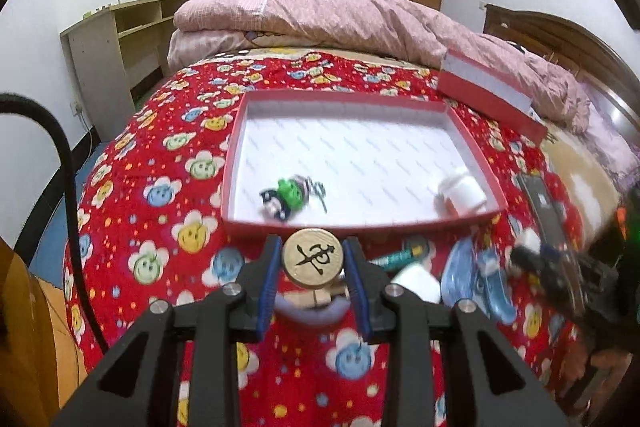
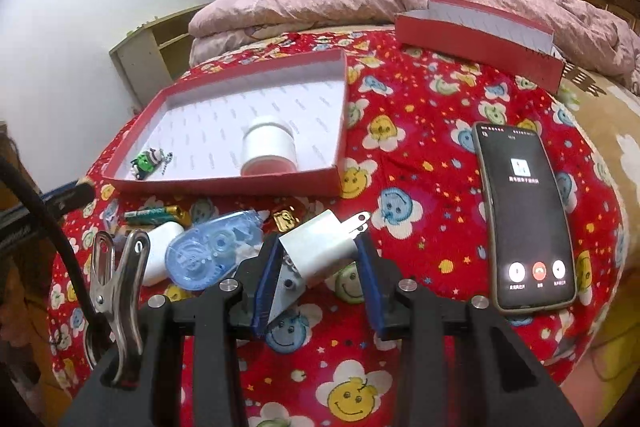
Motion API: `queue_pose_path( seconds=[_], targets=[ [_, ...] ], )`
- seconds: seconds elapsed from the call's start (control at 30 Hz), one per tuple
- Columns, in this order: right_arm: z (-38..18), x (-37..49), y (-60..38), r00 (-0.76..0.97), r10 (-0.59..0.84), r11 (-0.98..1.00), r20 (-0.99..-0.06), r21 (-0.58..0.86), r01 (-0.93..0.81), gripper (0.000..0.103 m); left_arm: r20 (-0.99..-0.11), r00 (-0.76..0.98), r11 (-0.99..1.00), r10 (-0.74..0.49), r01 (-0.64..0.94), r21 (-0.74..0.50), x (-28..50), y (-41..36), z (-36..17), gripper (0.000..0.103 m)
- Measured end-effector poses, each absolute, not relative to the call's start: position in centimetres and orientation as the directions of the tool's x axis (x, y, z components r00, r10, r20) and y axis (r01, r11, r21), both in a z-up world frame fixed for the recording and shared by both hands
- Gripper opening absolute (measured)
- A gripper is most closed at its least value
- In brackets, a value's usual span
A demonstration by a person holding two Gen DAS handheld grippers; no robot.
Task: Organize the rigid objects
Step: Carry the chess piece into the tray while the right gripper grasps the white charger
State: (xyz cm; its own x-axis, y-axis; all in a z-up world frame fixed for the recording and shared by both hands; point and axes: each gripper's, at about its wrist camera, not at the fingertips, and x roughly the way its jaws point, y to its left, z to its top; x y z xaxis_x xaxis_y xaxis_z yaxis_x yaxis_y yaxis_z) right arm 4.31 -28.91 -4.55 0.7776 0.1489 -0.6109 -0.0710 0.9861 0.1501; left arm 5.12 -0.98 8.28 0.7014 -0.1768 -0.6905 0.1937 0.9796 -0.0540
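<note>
My left gripper (image 1: 313, 261) is shut on a round wooden chess piece (image 1: 313, 255) with a black character, held just in front of the near wall of the red box (image 1: 360, 223). In the box lie a green toy keychain (image 1: 289, 197) and a white jar (image 1: 462, 191); the box (image 2: 224, 183), keychain (image 2: 149, 159) and jar (image 2: 270, 147) also show in the right wrist view. My right gripper (image 2: 318, 251) is shut on a white plug charger (image 2: 320, 241), prongs pointing right, above the bedspread.
On the red flowered bedspread lie a blue correction tape (image 2: 214, 253), a white case (image 2: 160, 253), a green battery (image 2: 154, 214), a gold piece (image 2: 286, 218), a metal clip (image 2: 116, 267) and a phone (image 2: 524, 215). The box lid (image 2: 476, 35) leans on a pink quilt (image 1: 320, 15).
</note>
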Motion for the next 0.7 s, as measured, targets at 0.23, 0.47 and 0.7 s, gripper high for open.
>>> queue_pose_path(
  seconds=[0.23, 0.47, 0.7],
  targets=[
    [-3.9, 4.7, -28.2, 0.776, 0.151, 0.988, -0.613, 0.124, -0.094, 0.038, -0.695, 0.699, 0.983, -0.168, 0.169, -0.069, 8.5, -1.6, 8.5, 0.033],
    [-1.7, 6.1, -27.6, 0.794, 0.152, 0.988, -0.588, 0.087, -0.125, 0.038, -0.705, 0.689, 0.983, -0.168, 0.172, -0.065, 11.3, -2.7, 8.5, 0.033],
    [-0.6, 8.7, -26.3, 0.803, 0.178, 0.984, -0.569, 0.096, -0.150, 0.038, -0.713, 0.683, 0.981, -0.155, 0.194, -0.028, 13.4, -4.0, 7.9, 0.033]
  ],
)
